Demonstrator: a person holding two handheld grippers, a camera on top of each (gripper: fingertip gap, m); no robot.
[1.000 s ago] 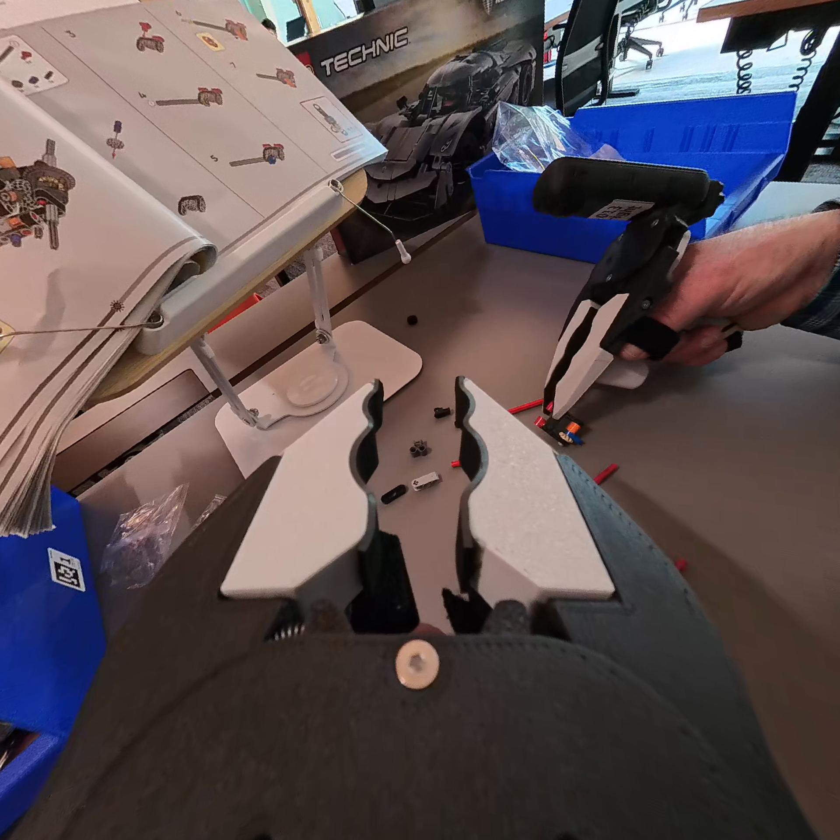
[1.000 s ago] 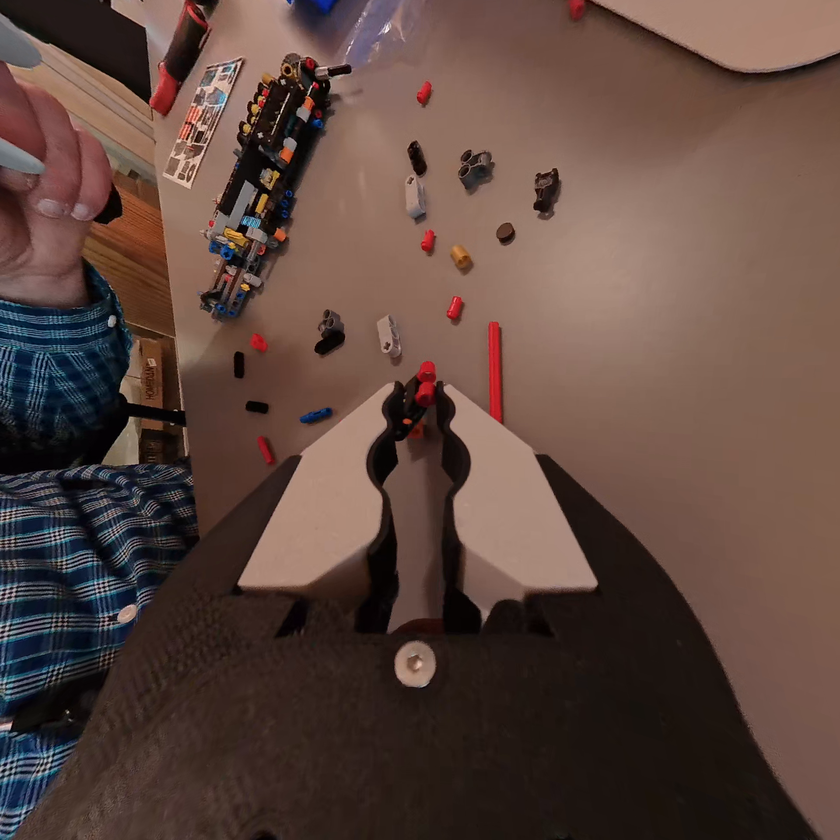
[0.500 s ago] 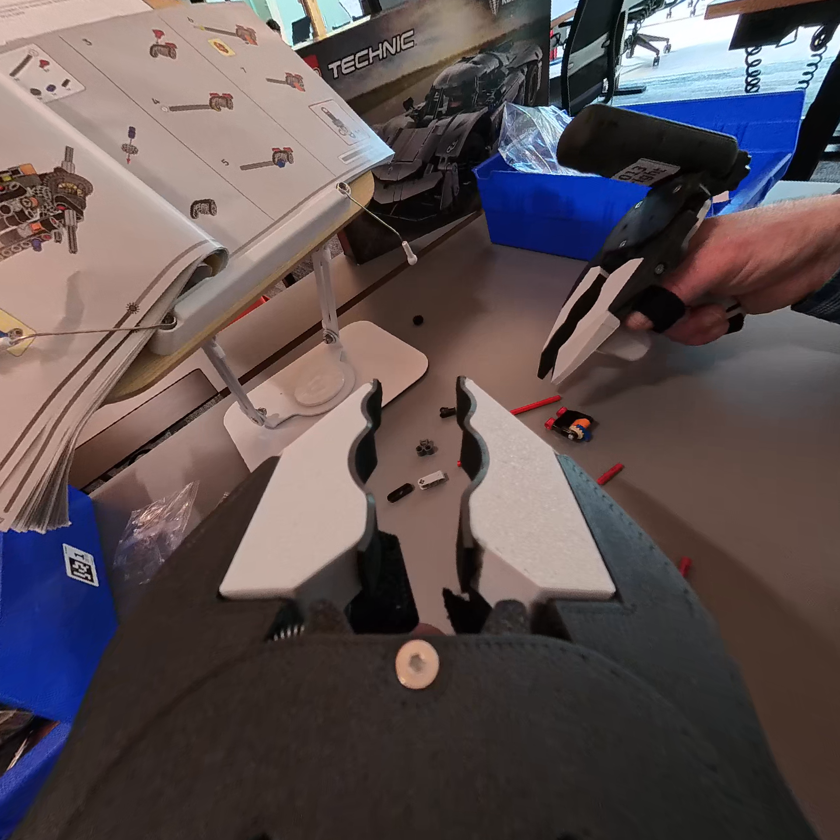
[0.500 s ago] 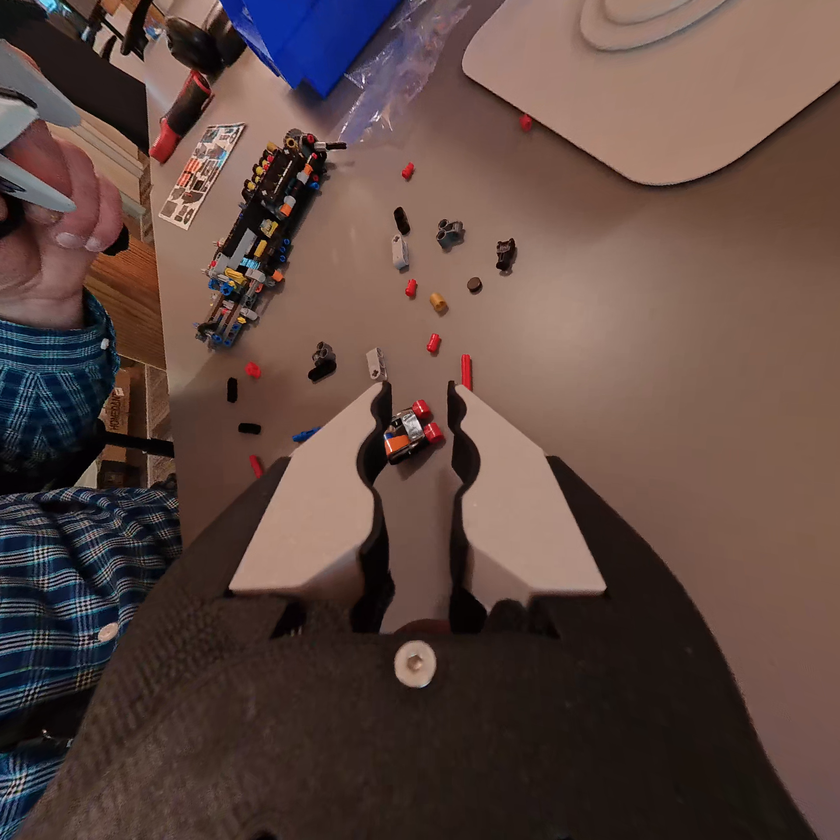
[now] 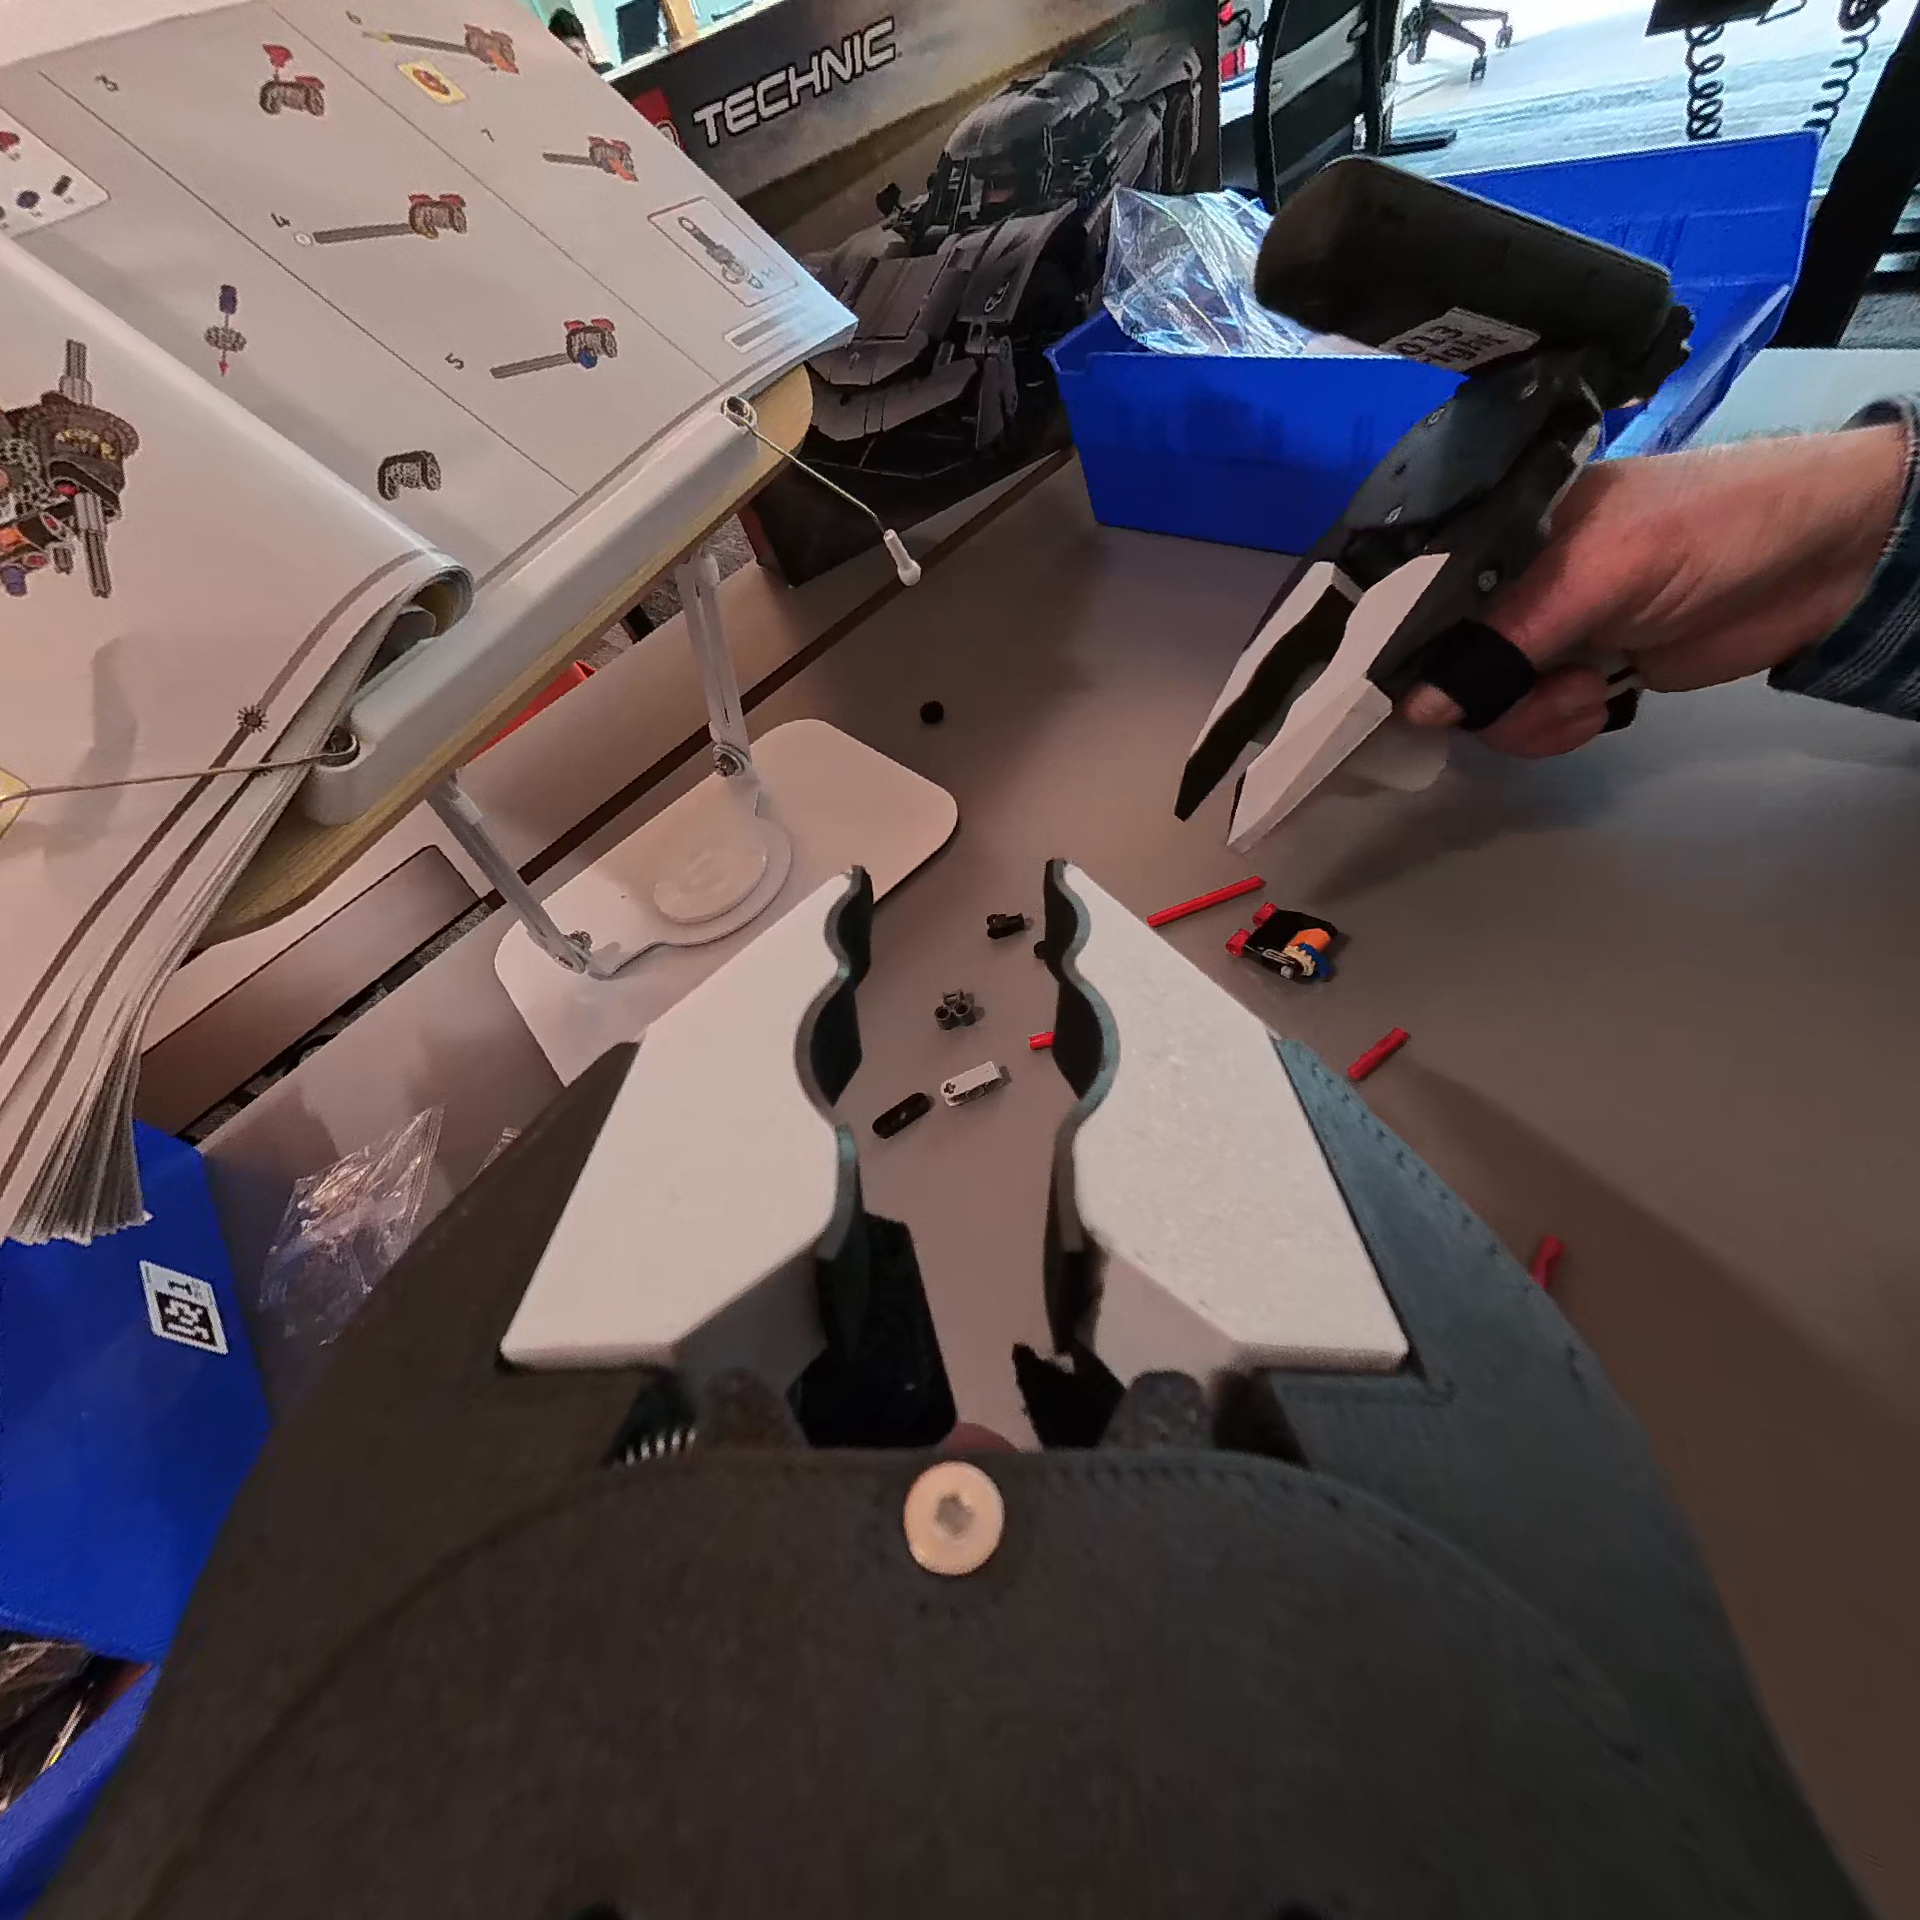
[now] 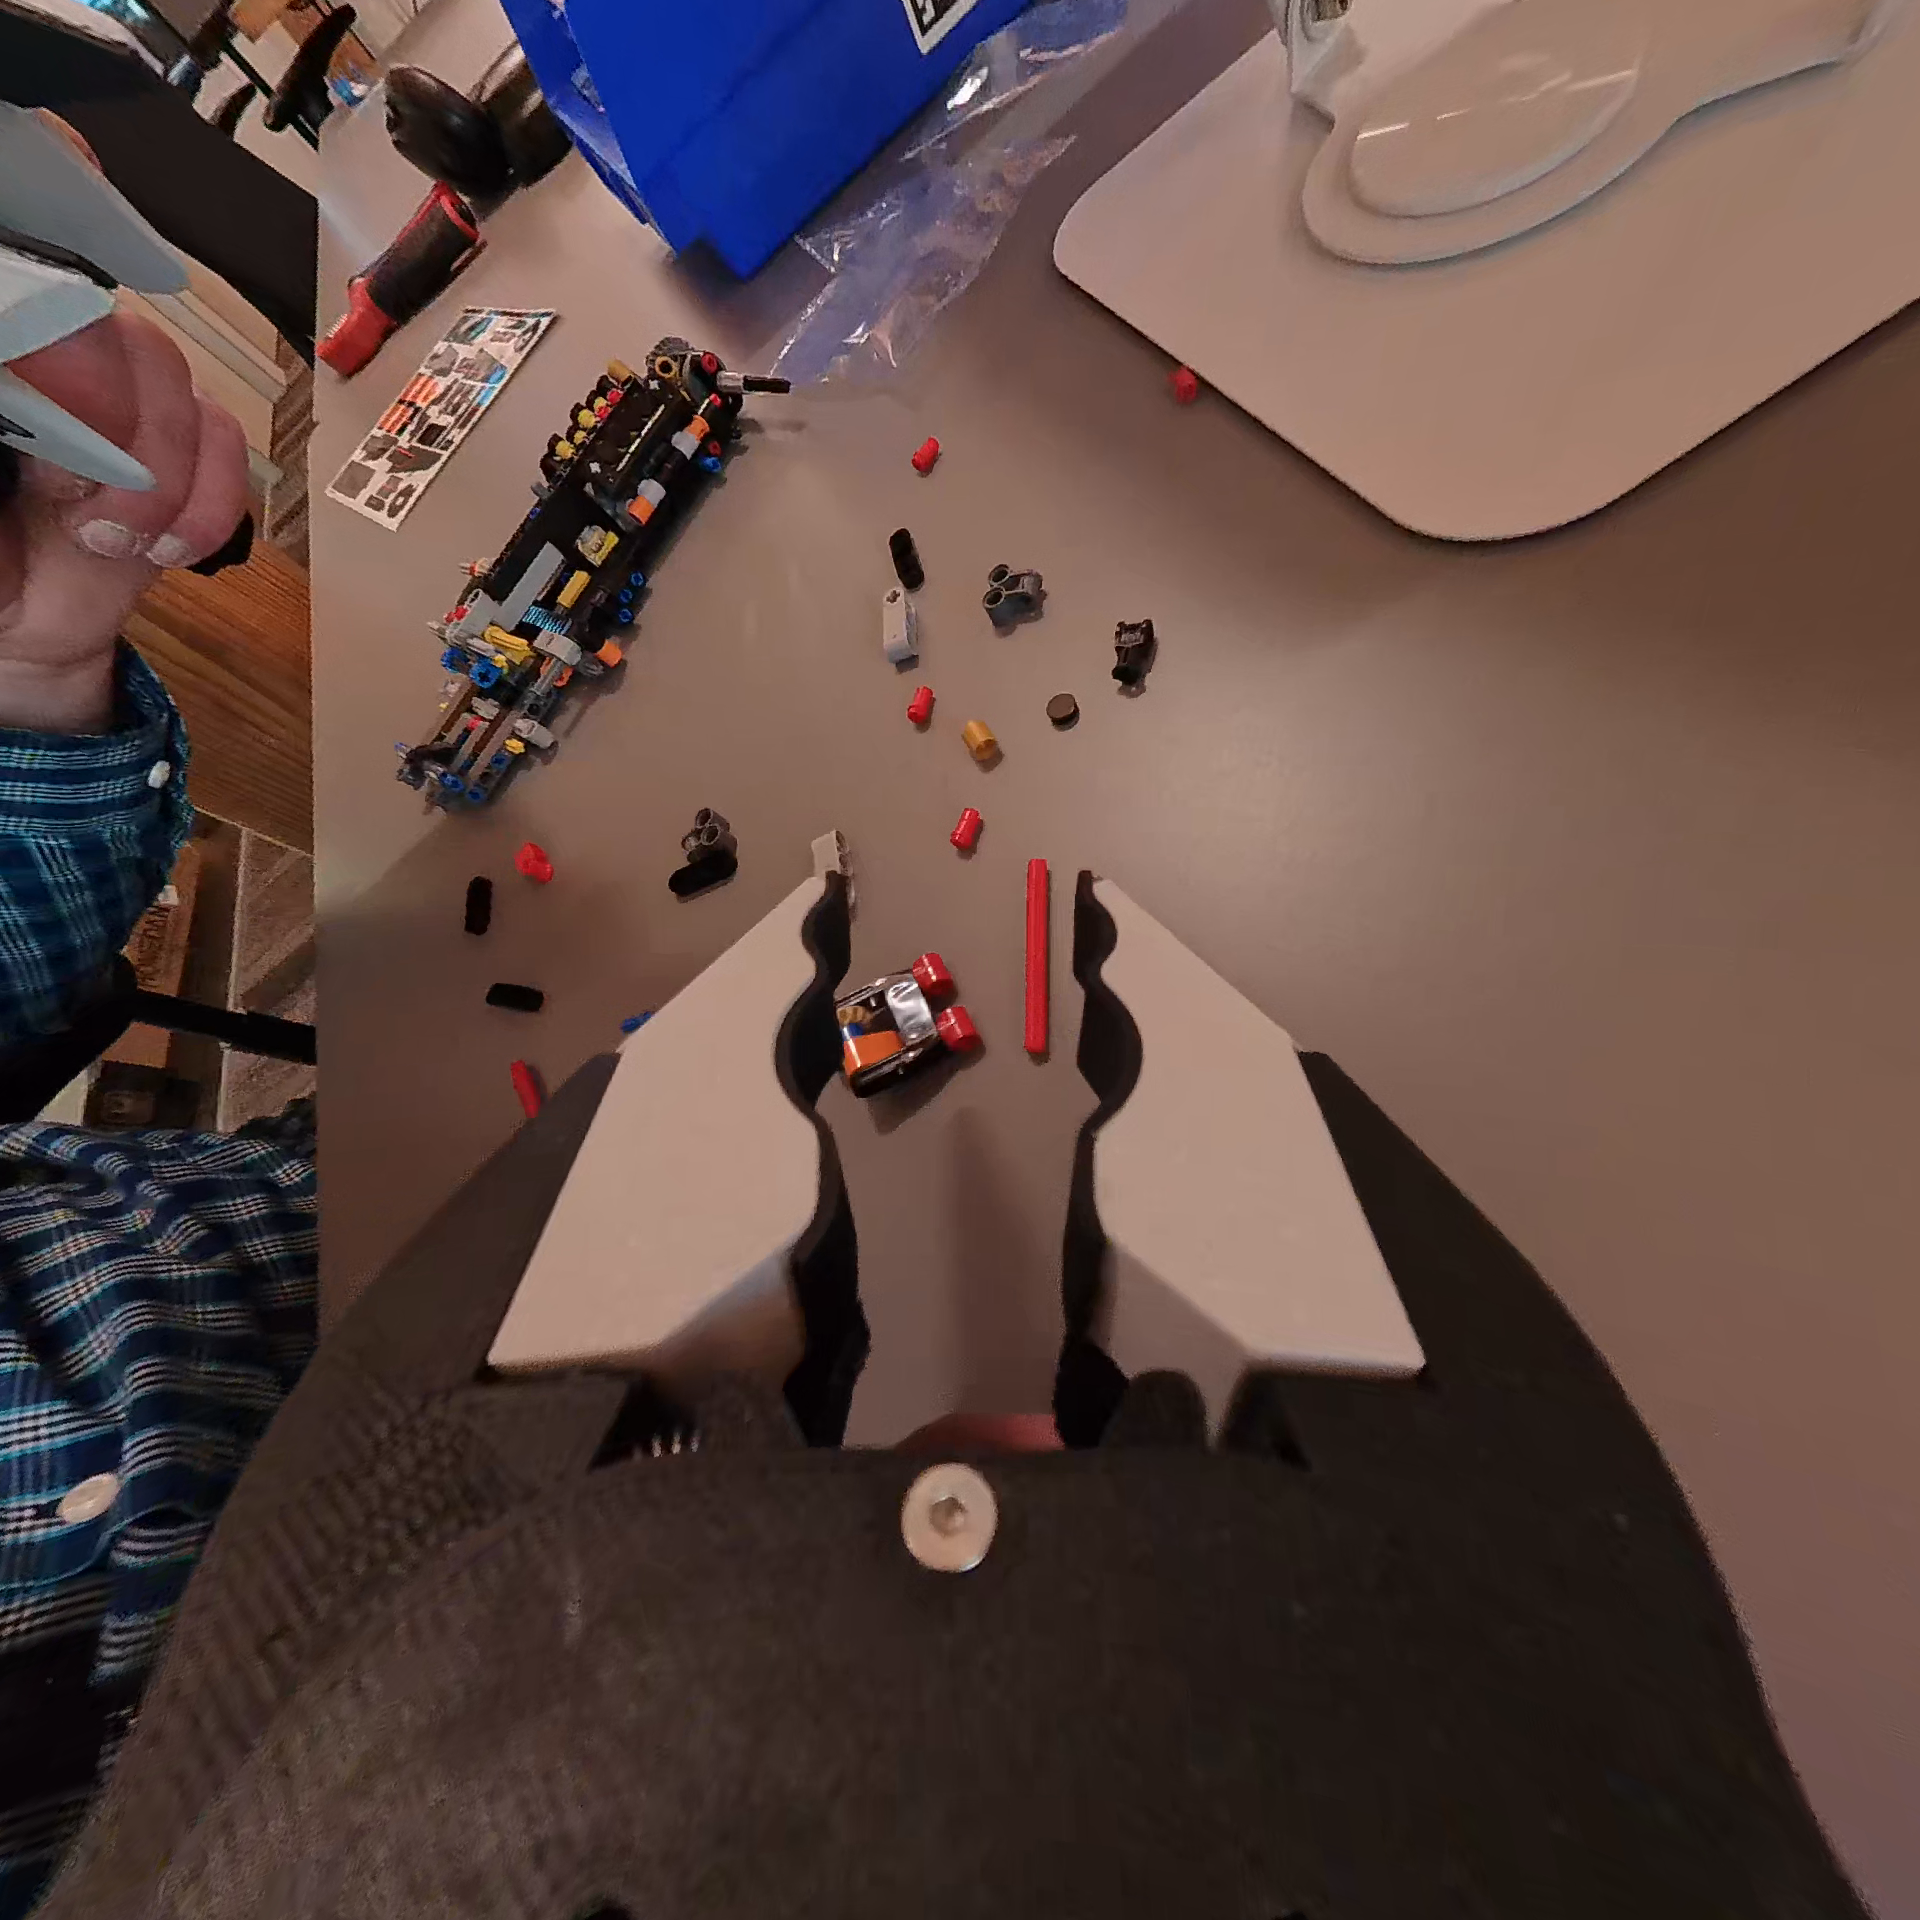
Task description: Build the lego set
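My left gripper (image 5: 956, 883) is open and empty, held above loose small pieces: a grey connector (image 5: 956, 1010), a light grey pin piece (image 5: 975, 1084) and a black pin (image 5: 902, 1115). My right gripper (image 6: 958, 883) is open and empty above the table; it also shows in the left wrist view (image 5: 1210, 821). A small black sub-assembly with orange and red parts (image 6: 904, 1023) lies on the table between the right fingers, apart from them; it also shows in the left wrist view (image 5: 1288, 943). A red axle (image 6: 1036, 956) lies beside it. The long partly built chassis (image 6: 582, 582) lies farther left.
The instruction booklet (image 5: 312, 312) sits on a stand with a white base (image 5: 727, 862). The set's box (image 5: 935, 208) and a blue bin (image 5: 1247, 436) stand behind. A sticker sheet (image 6: 442, 416), a red-and-black tool (image 6: 400, 281), another blue bin (image 6: 748, 104) and scattered pins (image 6: 920, 704) lie on the table. Between my right fingertips and the red axle (image 6: 1036, 956) there is roughly 4 cm. It turns up in the left wrist view (image 5: 1205, 899) as well.
My right gripper was shut on the small sub-assembly at the table; it has opened, left the piece lying there and lifted up and back. The left gripper barely moved.
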